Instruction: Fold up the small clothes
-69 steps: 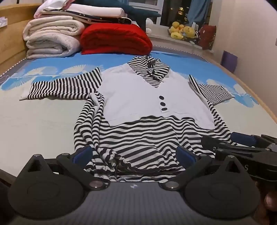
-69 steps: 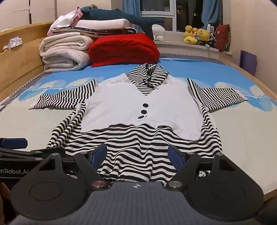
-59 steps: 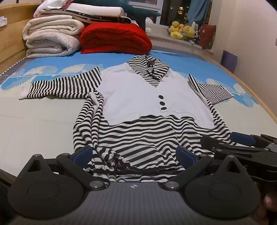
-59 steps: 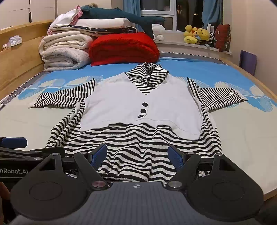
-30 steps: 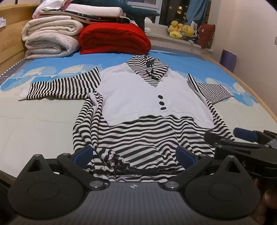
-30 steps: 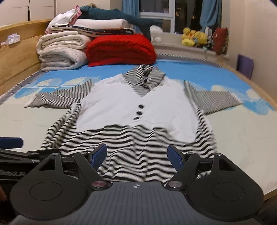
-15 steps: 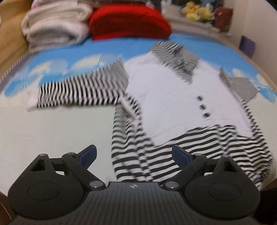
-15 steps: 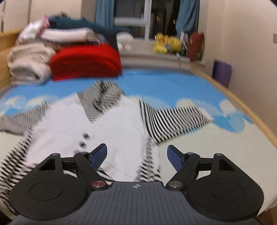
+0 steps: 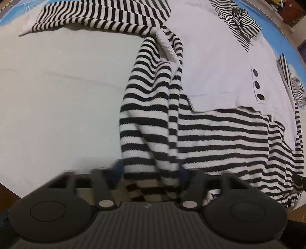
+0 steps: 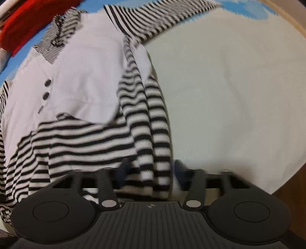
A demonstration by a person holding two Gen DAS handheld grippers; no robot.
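Observation:
A black-and-white striped top [image 9: 220,134] with a white vest panel and dark buttons [image 9: 257,84] lies flat on the bed. My left gripper [image 9: 151,170] points steeply down at the top's lower left corner. Its jaws are closing, and a bunched ridge of striped fabric fills the gap and touches both pads. My right gripper [image 10: 150,168] points down at the lower right corner of the top [image 10: 76,138]. Its jaws are closing too; a striped fold lies between them, with a thin gap at the right pad. Both sets of fingers are blurred.
Pale bed sheet [image 9: 57,95] spreads to the left of the top and also to its right [image 10: 229,95]. The striped sleeves [image 9: 95,15] [image 10: 162,17] stretch outward. A red blanket [image 10: 28,23] lies beyond the collar. The wooden bed edge [image 10: 286,11] runs at the far right.
Both grippers have dropped and tipped from looking across the bed to looking down at the hem corners. Their wide jaws have narrowed around striped fabric.

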